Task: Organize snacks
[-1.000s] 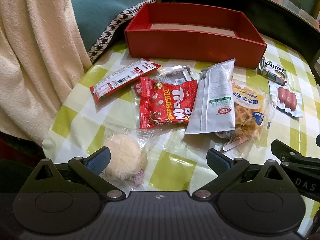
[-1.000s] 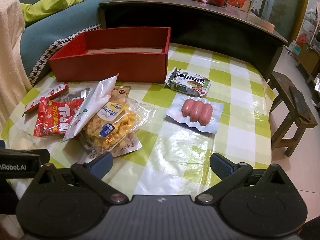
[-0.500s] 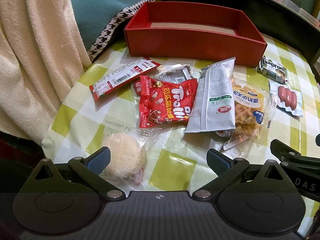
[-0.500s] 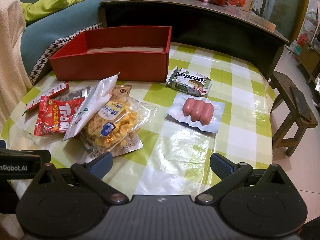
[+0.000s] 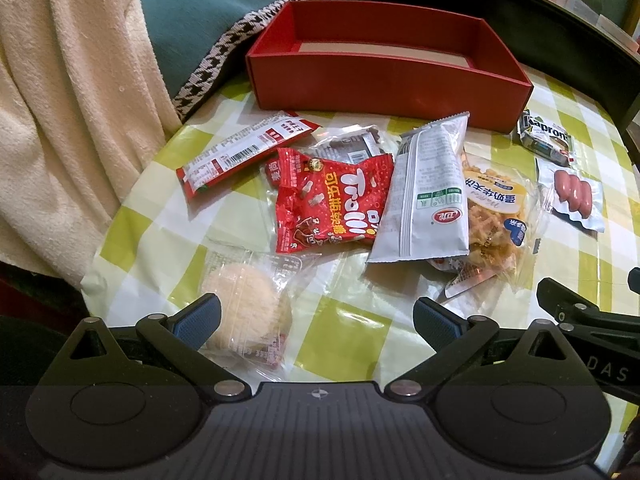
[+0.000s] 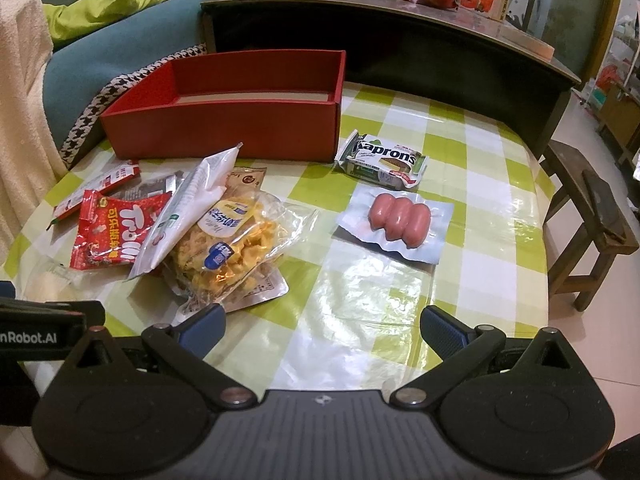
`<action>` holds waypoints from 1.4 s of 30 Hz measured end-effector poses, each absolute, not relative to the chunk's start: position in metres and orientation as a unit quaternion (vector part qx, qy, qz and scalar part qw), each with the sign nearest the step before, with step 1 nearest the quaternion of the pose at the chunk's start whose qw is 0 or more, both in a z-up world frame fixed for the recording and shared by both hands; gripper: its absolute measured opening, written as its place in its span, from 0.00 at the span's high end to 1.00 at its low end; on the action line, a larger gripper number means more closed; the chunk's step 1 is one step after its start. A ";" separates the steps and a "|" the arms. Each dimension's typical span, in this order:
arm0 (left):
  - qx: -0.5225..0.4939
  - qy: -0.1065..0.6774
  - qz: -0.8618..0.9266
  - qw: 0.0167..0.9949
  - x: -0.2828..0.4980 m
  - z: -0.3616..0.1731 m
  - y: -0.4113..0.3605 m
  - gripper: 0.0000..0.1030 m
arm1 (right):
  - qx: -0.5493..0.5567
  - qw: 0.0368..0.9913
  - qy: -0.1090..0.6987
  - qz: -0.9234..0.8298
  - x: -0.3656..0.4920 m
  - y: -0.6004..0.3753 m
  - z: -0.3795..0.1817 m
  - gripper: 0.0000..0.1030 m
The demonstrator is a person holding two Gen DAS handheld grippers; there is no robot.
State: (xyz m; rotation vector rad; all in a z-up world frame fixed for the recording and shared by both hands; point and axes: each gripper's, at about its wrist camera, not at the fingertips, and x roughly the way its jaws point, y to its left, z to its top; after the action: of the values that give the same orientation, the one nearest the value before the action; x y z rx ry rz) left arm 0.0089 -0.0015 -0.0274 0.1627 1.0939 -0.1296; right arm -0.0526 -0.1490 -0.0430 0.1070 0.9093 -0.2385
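An empty red box [image 5: 380, 68] [image 6: 240, 120] stands at the back of the checked table. In front of it lie a red stick pack [image 5: 244, 152], a red Trolli bag [image 5: 332, 200] [image 6: 116, 232], a grey-white pouch [image 5: 428, 192] [image 6: 188, 208], a yellow snack bag [image 5: 496, 216] [image 6: 236, 248], a Kaprons bar [image 5: 544, 136] [image 6: 384, 158] and a sausage pack [image 5: 572, 196] [image 6: 400, 220]. A round pastry in clear wrap [image 5: 248, 312] lies by my left gripper [image 5: 316, 318], which is open and empty. My right gripper [image 6: 322, 326] is open and empty near the front edge.
A cream blanket [image 5: 60, 100] and a teal sofa [image 5: 208, 12] lie left of the table. A dark counter [image 6: 400, 48] with fruit and packets rises behind it. A wooden stool [image 6: 592, 216] stands on the floor to the right.
Both grippers have barely moved; the views have shifted very slightly. Nothing on the table has moved.
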 end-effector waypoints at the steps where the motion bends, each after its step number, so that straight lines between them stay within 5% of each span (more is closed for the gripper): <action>1: 0.077 0.519 -0.062 0.849 0.009 -0.027 -0.002 0.00 | 0.052 0.890 0.438 -0.115 -0.053 -0.149 -0.043 0.00; 30: 0.075 0.528 -0.064 0.843 0.011 -0.030 0.007 0.00 | 0.055 0.887 0.448 -0.101 -0.047 -0.146 -0.047 0.00; 42: 0.040 0.582 -0.038 0.811 0.026 -0.040 0.075 0.03 | 0.081 0.896 0.432 -0.055 -0.011 -0.141 -0.030 0.00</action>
State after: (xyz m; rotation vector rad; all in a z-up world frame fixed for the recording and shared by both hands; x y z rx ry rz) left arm 0.0257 0.0747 -0.0400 0.0861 1.2443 -0.0805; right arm -0.0111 -0.1411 -0.0305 0.1688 0.8955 -0.1149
